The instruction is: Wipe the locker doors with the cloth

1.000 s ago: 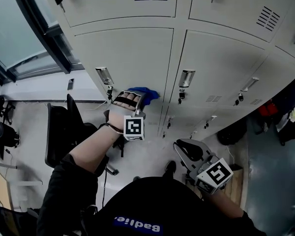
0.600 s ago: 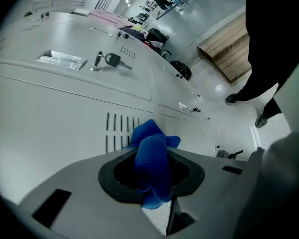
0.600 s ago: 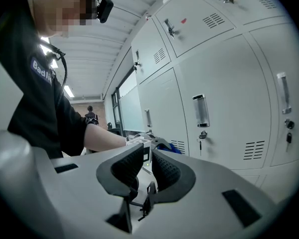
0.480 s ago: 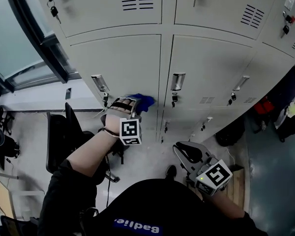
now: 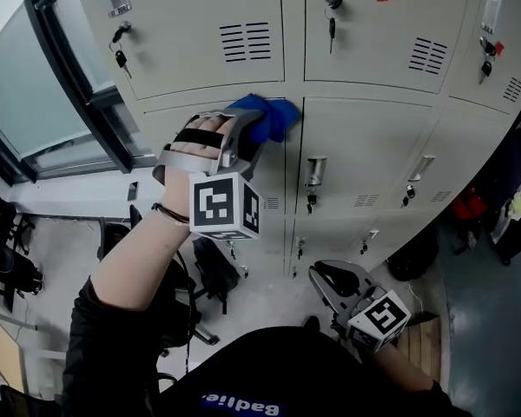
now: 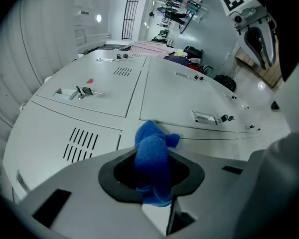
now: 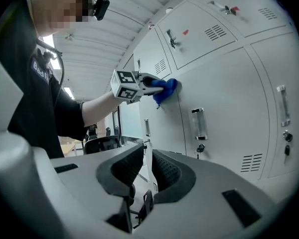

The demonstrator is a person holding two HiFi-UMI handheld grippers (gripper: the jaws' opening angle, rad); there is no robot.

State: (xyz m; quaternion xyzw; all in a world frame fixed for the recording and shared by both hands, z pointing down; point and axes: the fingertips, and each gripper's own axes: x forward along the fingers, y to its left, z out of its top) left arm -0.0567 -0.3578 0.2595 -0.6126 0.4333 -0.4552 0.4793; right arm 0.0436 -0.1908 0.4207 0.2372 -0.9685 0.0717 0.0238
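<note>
Cloth (image 6: 152,158), bunched and blue, sits clamped in the left gripper (image 5: 241,137) against a locker door (image 5: 373,146); the right gripper (image 7: 145,171) is nearly closed, empty.

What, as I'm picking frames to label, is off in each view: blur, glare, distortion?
Head view: sharp, evenly lit, lockers lean from the steep angle. Left gripper view: heavy fisheye, black corners, door edges bow, cloth sharp. Right gripper view: same fisheye, no blur.
</note>
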